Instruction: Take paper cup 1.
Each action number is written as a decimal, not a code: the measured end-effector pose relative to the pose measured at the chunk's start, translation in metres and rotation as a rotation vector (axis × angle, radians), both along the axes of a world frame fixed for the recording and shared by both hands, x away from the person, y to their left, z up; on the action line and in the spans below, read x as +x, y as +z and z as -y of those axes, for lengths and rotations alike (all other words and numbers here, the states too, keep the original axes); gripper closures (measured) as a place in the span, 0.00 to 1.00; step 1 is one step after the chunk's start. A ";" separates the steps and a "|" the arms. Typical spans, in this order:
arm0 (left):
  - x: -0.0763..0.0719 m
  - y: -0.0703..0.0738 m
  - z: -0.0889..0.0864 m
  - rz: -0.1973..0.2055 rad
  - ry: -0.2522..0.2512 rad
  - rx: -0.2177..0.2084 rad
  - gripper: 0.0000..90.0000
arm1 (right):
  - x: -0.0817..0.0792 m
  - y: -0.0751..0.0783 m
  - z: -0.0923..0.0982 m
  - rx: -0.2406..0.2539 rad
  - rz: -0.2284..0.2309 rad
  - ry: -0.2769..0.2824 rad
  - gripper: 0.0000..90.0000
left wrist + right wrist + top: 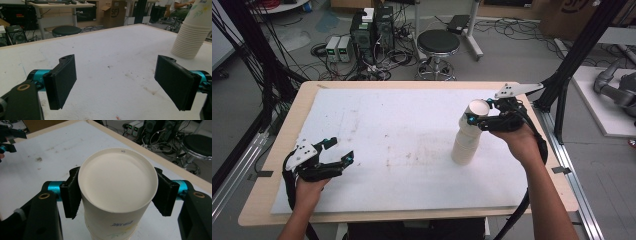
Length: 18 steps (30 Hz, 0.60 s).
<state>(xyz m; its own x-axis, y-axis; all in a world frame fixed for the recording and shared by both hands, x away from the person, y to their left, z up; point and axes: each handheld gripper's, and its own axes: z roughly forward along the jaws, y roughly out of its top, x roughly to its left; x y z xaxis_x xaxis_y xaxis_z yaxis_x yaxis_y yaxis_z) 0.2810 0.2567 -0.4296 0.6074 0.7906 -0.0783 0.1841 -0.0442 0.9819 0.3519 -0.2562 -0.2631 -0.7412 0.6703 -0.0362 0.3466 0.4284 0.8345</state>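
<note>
Two grippers in view over white table [387, 145]. Right gripper [484, 119]: pads clamped on either side of top paper cup [117, 195], base uppermost (printed side facing camera in right gripper view). Cup sits at head of inverted cup stack [464, 145], standing on right half of table, near right edge. Whether top cup is separated from stack: cannot tell. Left gripper [339, 150]: jaws spread wide, nothing between them, held low over left front corner of table, well apart from stack. Black stool [438, 42] on floor beyond far edge.
</note>
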 end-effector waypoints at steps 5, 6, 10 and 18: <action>0.000 0.000 0.000 0.003 -0.002 0.000 0.20 | -0.006 0.018 0.004 0.023 0.037 -0.009 0.38; 0.000 0.000 0.000 0.003 -0.001 -0.002 0.20 | -0.008 0.021 0.006 0.027 0.046 -0.009 0.38; 0.000 0.000 -0.001 0.002 -0.003 -0.004 0.20 | -0.015 0.032 0.010 0.049 0.076 -0.002 0.38; 0.002 -0.001 0.000 0.003 -0.016 -0.016 0.20 | -0.029 0.041 0.011 0.067 0.102 0.029 0.38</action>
<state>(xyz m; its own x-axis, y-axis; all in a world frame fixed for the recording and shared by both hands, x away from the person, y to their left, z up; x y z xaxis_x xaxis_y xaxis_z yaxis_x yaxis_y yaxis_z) 0.2833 0.2568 -0.4306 0.6202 0.7793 -0.0896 0.1810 -0.0311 0.9830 0.3229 -0.2669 -0.2217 -0.7552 0.6519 -0.0682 0.2466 0.3789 0.8920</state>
